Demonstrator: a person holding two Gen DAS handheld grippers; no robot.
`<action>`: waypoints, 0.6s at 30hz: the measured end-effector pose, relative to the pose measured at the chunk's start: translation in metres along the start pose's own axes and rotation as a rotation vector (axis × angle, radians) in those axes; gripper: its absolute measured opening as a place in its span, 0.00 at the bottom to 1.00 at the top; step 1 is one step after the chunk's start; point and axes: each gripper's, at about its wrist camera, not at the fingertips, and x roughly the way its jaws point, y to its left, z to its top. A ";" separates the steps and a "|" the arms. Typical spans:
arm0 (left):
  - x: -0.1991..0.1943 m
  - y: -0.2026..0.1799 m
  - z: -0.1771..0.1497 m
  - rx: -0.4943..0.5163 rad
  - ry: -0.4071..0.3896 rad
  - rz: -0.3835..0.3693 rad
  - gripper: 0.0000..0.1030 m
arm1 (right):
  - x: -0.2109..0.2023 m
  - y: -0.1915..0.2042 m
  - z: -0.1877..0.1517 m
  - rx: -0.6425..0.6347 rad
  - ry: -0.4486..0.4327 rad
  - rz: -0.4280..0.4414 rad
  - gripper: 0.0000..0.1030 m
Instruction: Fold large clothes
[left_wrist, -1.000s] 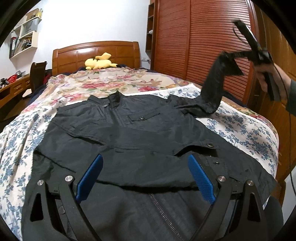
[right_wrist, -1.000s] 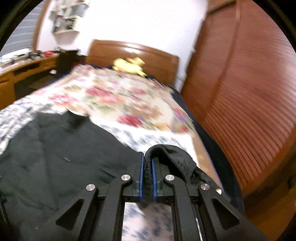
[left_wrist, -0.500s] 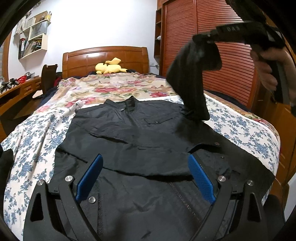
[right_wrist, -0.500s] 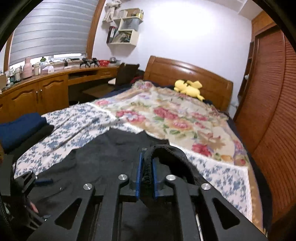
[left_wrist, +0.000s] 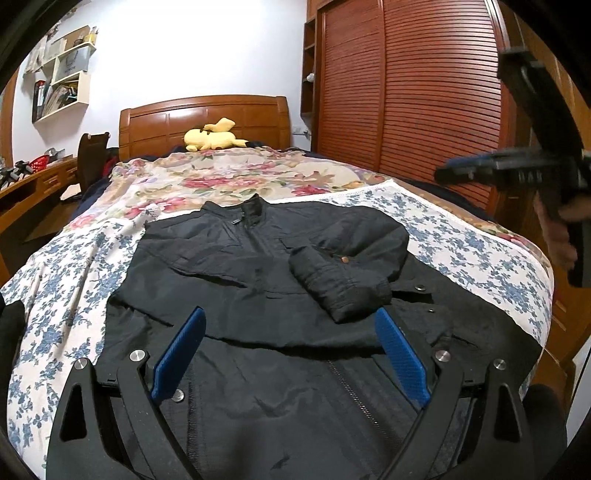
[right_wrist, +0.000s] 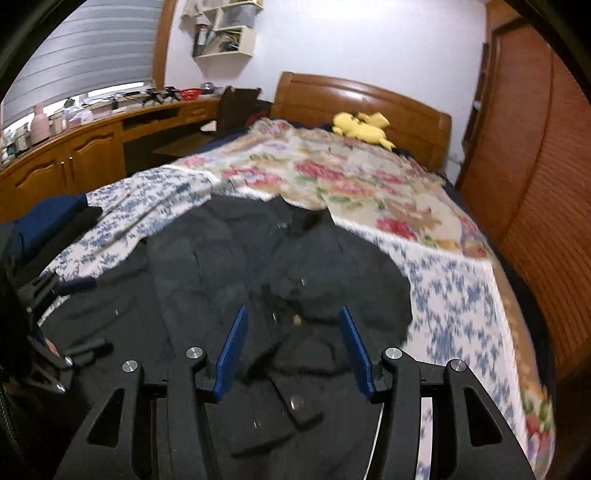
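Observation:
A black jacket (left_wrist: 236, 273) lies flat on the bed, collar toward the headboard. Its right sleeve (left_wrist: 340, 284) is folded across the chest, cuff near the middle. My left gripper (left_wrist: 290, 354) is open and empty, hovering over the jacket's lower hem. My right gripper (right_wrist: 295, 343) is open and empty above the folded sleeve and chest of the jacket (right_wrist: 229, 273). In the left wrist view the right gripper (left_wrist: 517, 170) is held up in the air at the right of the bed.
The bed has a blue-flowered sheet (left_wrist: 461, 243) and a floral quilt (left_wrist: 229, 181). A yellow plush toy (left_wrist: 212, 138) lies by the wooden headboard. A slatted wardrobe (left_wrist: 406, 92) stands right. A desk (right_wrist: 92, 147) and folded dark clothes (right_wrist: 48, 218) are left.
My right gripper carried the sleeve across the jacket, opened and let it go. The sleeve now lies folded on the chest and the right gripper has drawn back to the right.

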 end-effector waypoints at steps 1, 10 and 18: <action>0.001 -0.002 -0.001 0.005 0.001 -0.002 0.91 | 0.004 0.000 -0.004 0.014 0.008 0.000 0.52; 0.018 -0.027 -0.004 0.050 0.044 -0.056 0.91 | 0.016 -0.007 -0.047 0.115 0.078 -0.004 0.52; 0.040 -0.046 -0.008 0.069 0.111 -0.120 0.79 | 0.055 -0.011 -0.082 0.226 0.130 0.004 0.52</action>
